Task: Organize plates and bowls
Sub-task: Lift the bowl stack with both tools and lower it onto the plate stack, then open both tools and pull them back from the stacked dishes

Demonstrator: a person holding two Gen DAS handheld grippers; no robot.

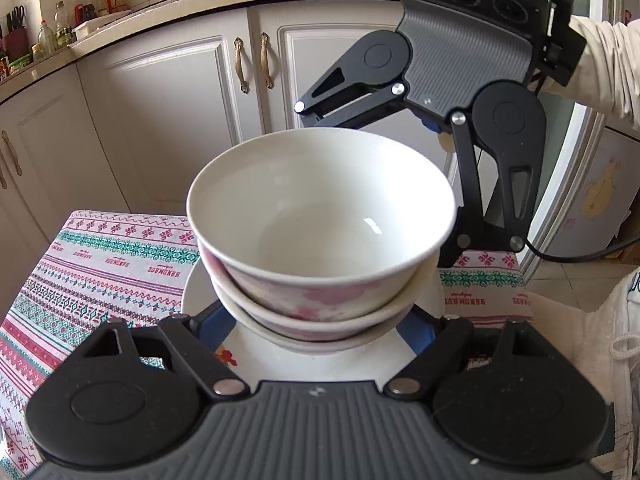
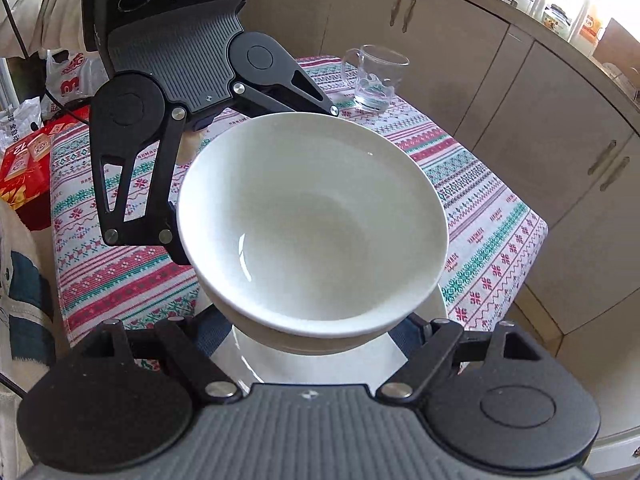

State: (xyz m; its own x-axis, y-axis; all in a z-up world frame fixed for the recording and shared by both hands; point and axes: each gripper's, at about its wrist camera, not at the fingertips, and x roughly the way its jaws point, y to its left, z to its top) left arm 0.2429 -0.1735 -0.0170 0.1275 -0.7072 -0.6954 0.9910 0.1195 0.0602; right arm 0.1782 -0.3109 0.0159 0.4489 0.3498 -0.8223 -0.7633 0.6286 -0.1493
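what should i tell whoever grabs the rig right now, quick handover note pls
Left gripper: jaws on either side of the plate at its near edge; pads hidden, so the grip can't be confirmed.
Right gripper: same on the opposite edge.
Things: two nested bowls, top bowl inside the lower bowl, sitting on the plate over the patterned tablecloth. Glass mug at the far corner of the table.
Done: bowls stacked on plate.
Left: take the stack to its place; keep it level.
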